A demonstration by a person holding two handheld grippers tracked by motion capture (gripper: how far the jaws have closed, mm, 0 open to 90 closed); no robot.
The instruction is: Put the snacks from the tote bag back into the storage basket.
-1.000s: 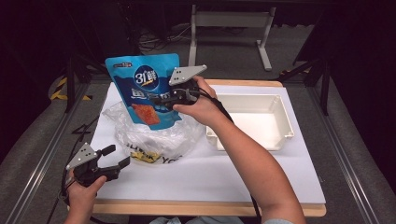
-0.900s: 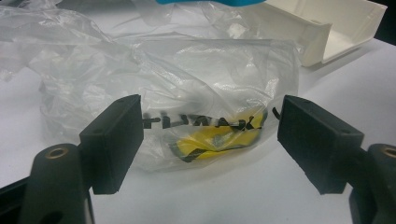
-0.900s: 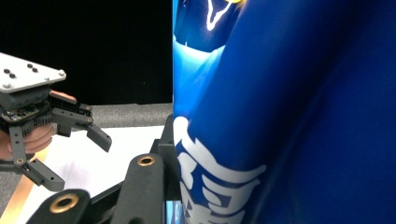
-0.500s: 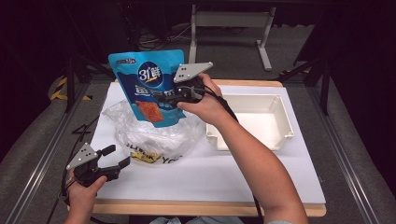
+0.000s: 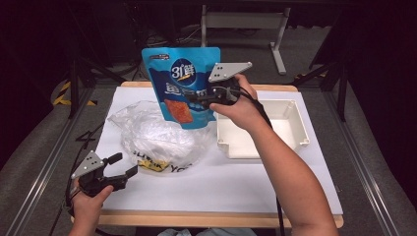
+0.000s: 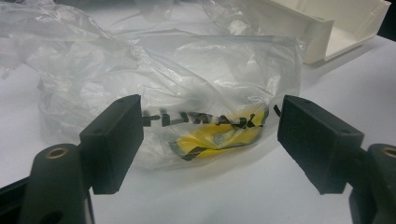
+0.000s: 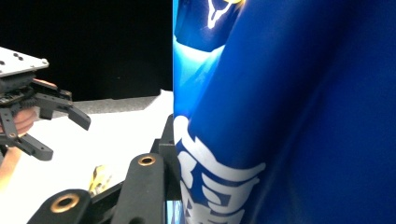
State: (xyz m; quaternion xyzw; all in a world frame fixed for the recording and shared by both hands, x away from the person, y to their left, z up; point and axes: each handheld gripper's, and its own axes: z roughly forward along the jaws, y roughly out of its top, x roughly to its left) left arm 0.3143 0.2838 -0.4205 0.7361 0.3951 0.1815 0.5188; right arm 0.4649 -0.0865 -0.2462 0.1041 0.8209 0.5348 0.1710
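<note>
High view, your right gripper: pinching the glossy blue snack pouch upright above the crumpled clear plastic bag.
Your left gripper: spread wide, just beside that bag.
Hidden: pouch's lower edge, probably behind the jaws.

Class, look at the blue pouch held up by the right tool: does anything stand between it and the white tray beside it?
Nothing visible does. The blue pouch hangs in the right tool just left of the white tray, whose inside looks bare; the plastic bag lies on the opposite side.

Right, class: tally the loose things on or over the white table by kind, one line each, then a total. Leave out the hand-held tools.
Blue snack pouch, held up by the right tool: 1
Clear plastic bag: 1
White tray: 1
Total: 3
</note>
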